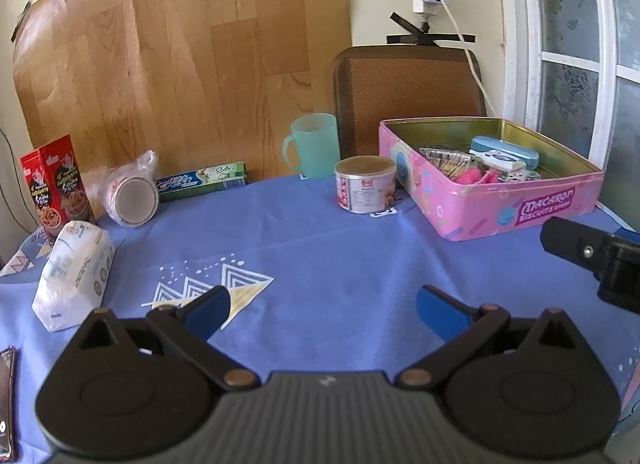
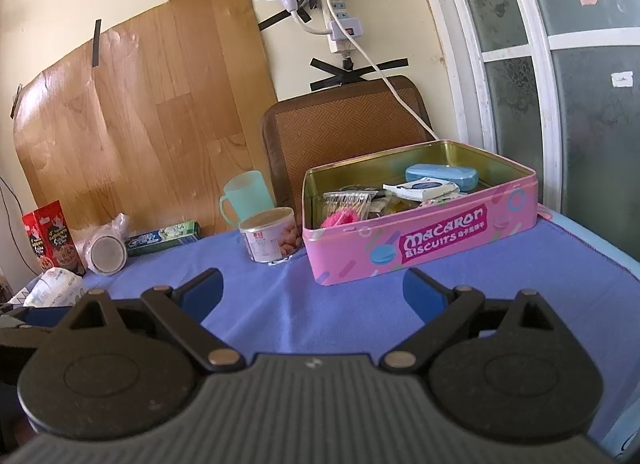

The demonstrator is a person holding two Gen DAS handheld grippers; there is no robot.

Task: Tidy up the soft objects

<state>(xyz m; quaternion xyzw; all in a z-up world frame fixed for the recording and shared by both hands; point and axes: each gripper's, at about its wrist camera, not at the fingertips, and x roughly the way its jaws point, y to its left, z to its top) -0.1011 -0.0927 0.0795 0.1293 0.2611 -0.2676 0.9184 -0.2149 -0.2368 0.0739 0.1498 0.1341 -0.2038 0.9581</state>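
Observation:
A pink biscuit tin point(image 1: 520, 207) point(image 2: 440, 240) stands open at the back right of the blue tablecloth. It holds a pink fluffy item point(image 1: 470, 175) point(image 2: 340, 217), a blue case point(image 1: 504, 149) point(image 2: 440, 175), white packets and hair clips. A white soft tissue pack point(image 1: 74, 270) point(image 2: 56, 284) lies at the left. My left gripper point(image 1: 322, 312) is open and empty over the cloth. My right gripper point(image 2: 312, 290) is open and empty in front of the tin; part of it shows in the left wrist view point(image 1: 592, 256).
A small can point(image 1: 366, 187) point(image 2: 270, 238) stands left of the tin. A green mug point(image 1: 314, 143) point(image 2: 244, 197), a toothpaste box point(image 1: 200, 179), a bagged tin point(image 1: 132, 195) and a red snack box point(image 1: 56, 183) line the back. A chair back point(image 1: 408, 87) stands behind.

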